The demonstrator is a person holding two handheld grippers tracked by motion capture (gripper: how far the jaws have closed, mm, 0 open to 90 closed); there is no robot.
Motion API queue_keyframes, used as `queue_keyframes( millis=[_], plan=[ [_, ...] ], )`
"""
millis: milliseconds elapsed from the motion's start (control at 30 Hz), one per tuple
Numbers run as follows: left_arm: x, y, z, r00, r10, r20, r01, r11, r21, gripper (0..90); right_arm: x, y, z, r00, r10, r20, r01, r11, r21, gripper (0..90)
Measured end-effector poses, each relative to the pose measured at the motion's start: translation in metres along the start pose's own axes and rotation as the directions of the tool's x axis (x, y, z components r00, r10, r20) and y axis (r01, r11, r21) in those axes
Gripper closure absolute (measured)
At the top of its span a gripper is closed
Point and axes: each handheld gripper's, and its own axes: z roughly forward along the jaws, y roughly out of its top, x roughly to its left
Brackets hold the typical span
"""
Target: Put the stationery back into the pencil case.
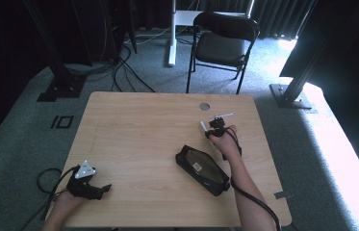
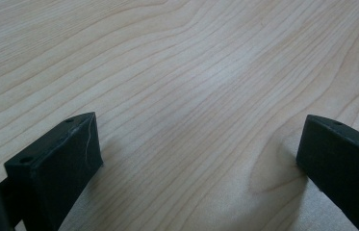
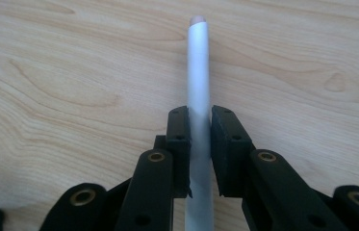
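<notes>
Two grippers on the worktop (image 1: 134,125), noted view by view.

High view: right gripper (image 1: 214,126) at the far right of the worktop, holding a pale pen (image 1: 204,130) just beyond the far end of a black pencil case (image 1: 202,169). Case lying slantwise, long axis running from near the hand toward the near right edge. Left gripper (image 1: 101,189) well apart at the near left corner; right hand plainly the nearer to the case.

Left gripper view: fingers (image 2: 59,159) spread wide over bare wood, nothing between.

Right gripper view: fingers (image 3: 179,144) closed on the pen (image 3: 198,72), long axis running straight out ahead between the pads, tip clear above the wood.
</notes>
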Motion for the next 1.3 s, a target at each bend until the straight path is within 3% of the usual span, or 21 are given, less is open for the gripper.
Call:
queue_keyframes(
  millis=[633, 867, 1300],
  plan=[
    [0.000, 0.000, 0.000, 1.0000, 0.000, 0.000, 0.000, 1.0000, 0.000, 2.0, -0.016, -0.004, -0.057, 0.9987, -0.029, -0.042, 0.026, 0.998, -0.065, 78.5],
    [0.000, 0.000, 0.000, 1.0000, 0.001, 0.000, -0.001, 1.0000, 0.000, 2.0, -0.015, -0.006, -0.076, 0.9962, -0.042, -0.077, 0.036, 0.996, -0.081, 78.5],
    [0.000, 0.000, 0.000, 1.0000, 0.001, 0.000, -0.001, 1.0000, 0.000, 2.0, -0.005, -0.010, -0.115, 0.9892, -0.091, -0.115, 0.072, 0.985, -0.157, 78.5]
  ],
)
